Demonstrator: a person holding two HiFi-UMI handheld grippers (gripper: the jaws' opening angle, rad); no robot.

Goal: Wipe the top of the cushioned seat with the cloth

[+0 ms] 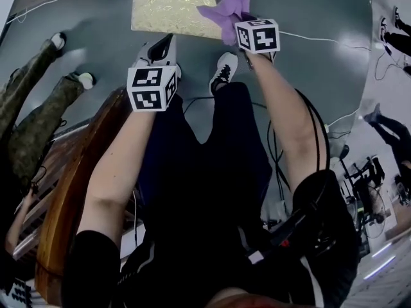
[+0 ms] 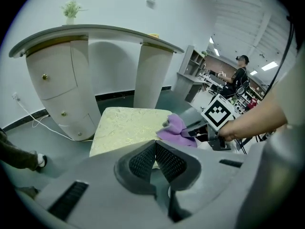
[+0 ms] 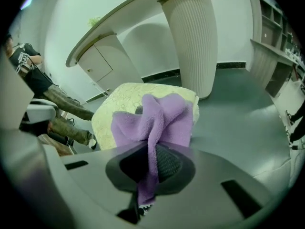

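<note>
Fleecy purple cloth (image 3: 159, 120) bunched over leaf-patterned seat (image 3: 121, 99).

- I note pale grey moulded shells with slotted openings on the left gripper (image 2: 155, 146) and the right gripper (image 3: 153, 159).
- Fingers (image 2: 142, 162): dark grey, cross-hatched grip texture.
- Left marker cube (image 1: 152, 88) and right marker cube (image 1: 258, 36): white, black square patterns.
- Clothing: black sleeves (image 1: 96, 268), black trousers (image 1: 205, 153), black-and-white trainer (image 1: 223, 71).
- Black cables (image 1: 316, 140) run beside the right arm.

Even, fairly bright indoor light, ceiling strip lights (image 2: 269, 66) glaring; soft shadows on wall. Strong fisheye bending, dark vignetted corners. Head view dimmer, slightly soft.
</note>
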